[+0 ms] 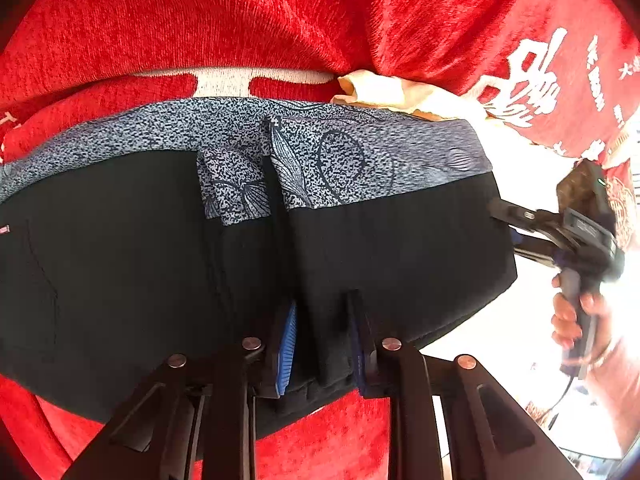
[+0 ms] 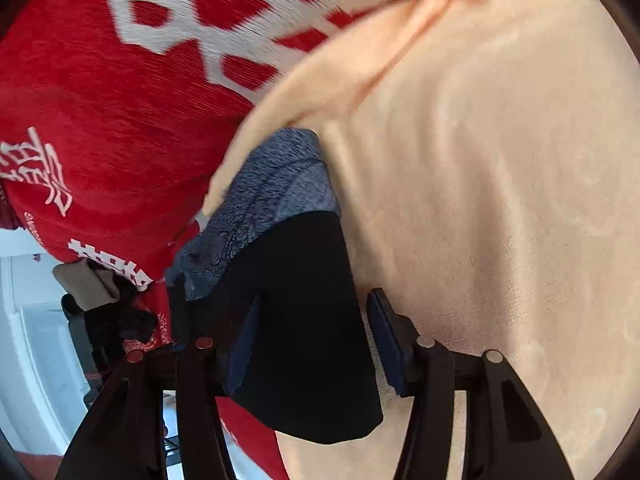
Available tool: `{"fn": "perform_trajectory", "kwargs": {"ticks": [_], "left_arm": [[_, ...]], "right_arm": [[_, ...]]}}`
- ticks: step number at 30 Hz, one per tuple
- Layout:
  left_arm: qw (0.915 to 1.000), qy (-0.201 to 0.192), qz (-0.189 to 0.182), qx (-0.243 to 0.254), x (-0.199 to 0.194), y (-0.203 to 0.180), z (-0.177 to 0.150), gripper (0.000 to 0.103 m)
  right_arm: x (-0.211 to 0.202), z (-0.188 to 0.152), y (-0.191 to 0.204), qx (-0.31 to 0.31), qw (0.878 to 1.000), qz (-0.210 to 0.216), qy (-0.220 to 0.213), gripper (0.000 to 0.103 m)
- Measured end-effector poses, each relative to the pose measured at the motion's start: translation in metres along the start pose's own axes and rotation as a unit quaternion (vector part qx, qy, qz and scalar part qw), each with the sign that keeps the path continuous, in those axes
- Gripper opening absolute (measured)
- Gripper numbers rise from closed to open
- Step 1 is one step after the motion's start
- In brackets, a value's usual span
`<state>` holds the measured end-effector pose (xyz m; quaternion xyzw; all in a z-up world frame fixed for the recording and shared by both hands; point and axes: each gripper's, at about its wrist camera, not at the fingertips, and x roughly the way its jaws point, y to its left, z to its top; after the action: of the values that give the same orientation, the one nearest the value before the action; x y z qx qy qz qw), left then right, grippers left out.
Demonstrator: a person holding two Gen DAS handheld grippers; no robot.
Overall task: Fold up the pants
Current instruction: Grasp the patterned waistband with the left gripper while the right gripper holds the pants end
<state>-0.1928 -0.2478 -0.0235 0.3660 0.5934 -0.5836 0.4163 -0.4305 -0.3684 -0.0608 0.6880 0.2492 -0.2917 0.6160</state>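
My left gripper is clamped on the near edge of the black pants, which lie partly folded on the red blanket, speckled blue waistband turned toward the far side. My right gripper straddles the other end; its jaws look spread with cloth between them, not pinching yet, I judge. Best to grip all layers evenly and keep both ends level so the fold lands square. A peach towel lies just beside, touching the waistband: it could snag.
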Motion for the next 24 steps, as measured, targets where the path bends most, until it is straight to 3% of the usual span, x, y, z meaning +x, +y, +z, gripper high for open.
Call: {"fn": "perform_trajectory", "kwargs": {"ticks": [3,6,9,11,14,20,21,22,24], "left_arm": [[0.9999,-0.001,0.01,0.012,-0.006,-0.003,-0.007,0.024],[0.9993,-0.005,0.019,0.033,-0.011,-0.002,-0.015,0.024],[0.9995,0.001,0.017,0.025,-0.002,0.005,-0.019,0.021],[0.9998,0.0,0.014,0.015,0.004,0.007,-0.018,0.021],[0.9996,-0.006,0.02,0.019,0.004,0.004,-0.019,0.021],[0.9996,-0.008,0.017,0.019,0.0,0.005,-0.023,0.021],[0.9995,-0.009,0.02,0.021,0.0,0.004,-0.024,0.021],[0.9995,-0.011,0.021,0.021,-0.001,0.003,-0.025,0.021],[0.9994,-0.016,0.022,0.021,-0.001,0.002,-0.024,0.021]], "right_arm": [[-0.009,-0.007,0.016,-0.005,1.0,0.017,0.005,0.027],[-0.021,-0.021,0.037,-0.004,0.999,0.052,0.004,0.025],[-0.013,-0.027,0.043,-0.025,1.0,-0.017,0.004,0.029],[0.003,-0.026,0.039,-0.033,0.997,-0.065,0.0,0.046],[-0.001,-0.019,0.036,-0.005,1.0,-0.018,-0.021,0.048],[-0.004,0.015,0.035,-0.024,0.999,0.002,-0.031,0.048],[0.006,0.024,0.036,-0.016,1.0,0.012,-0.022,0.038],[0.015,0.031,0.036,-0.009,1.0,0.008,-0.015,0.036],[0.022,0.035,0.031,-0.008,0.999,-0.048,-0.009,0.036]]}}
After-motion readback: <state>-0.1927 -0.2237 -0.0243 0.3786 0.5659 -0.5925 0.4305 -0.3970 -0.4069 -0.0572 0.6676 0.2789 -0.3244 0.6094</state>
